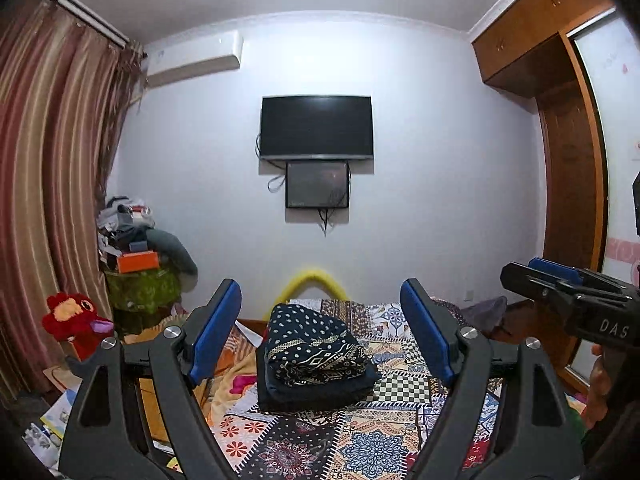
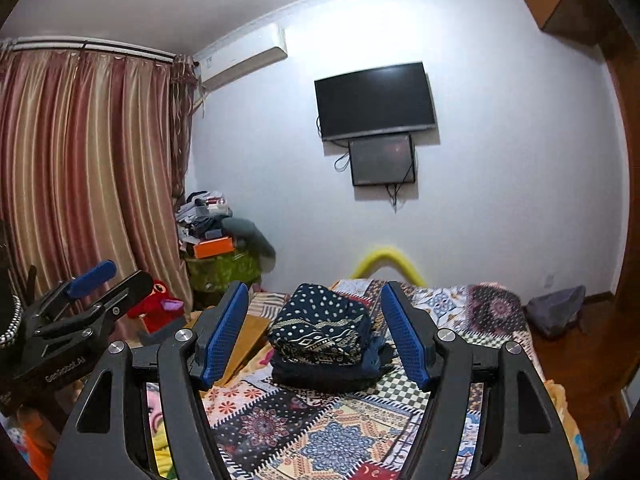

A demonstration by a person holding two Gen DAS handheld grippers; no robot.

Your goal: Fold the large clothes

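A folded dark blue patterned garment [image 1: 316,344] lies on top of a folded dark pile on the patchwork bed [image 1: 360,432]. It also shows in the right wrist view [image 2: 320,330]. My left gripper [image 1: 320,332] is open and empty, held above the bed, its blue pads framing the stack from a distance. My right gripper [image 2: 312,332] is open and empty too, also held back from the stack. The right gripper shows at the right edge of the left wrist view [image 1: 568,292]. The left gripper shows at the left of the right wrist view [image 2: 96,284].
A red plush toy [image 1: 76,320] sits left of the bed, by a green-covered stand piled with clutter [image 1: 136,248]. Striped curtains [image 1: 48,160] hang on the left. A TV [image 1: 316,126] is on the far wall. A wooden wardrobe [image 1: 572,160] stands at right. A yellow arch [image 1: 312,280] is at the bed's foot.
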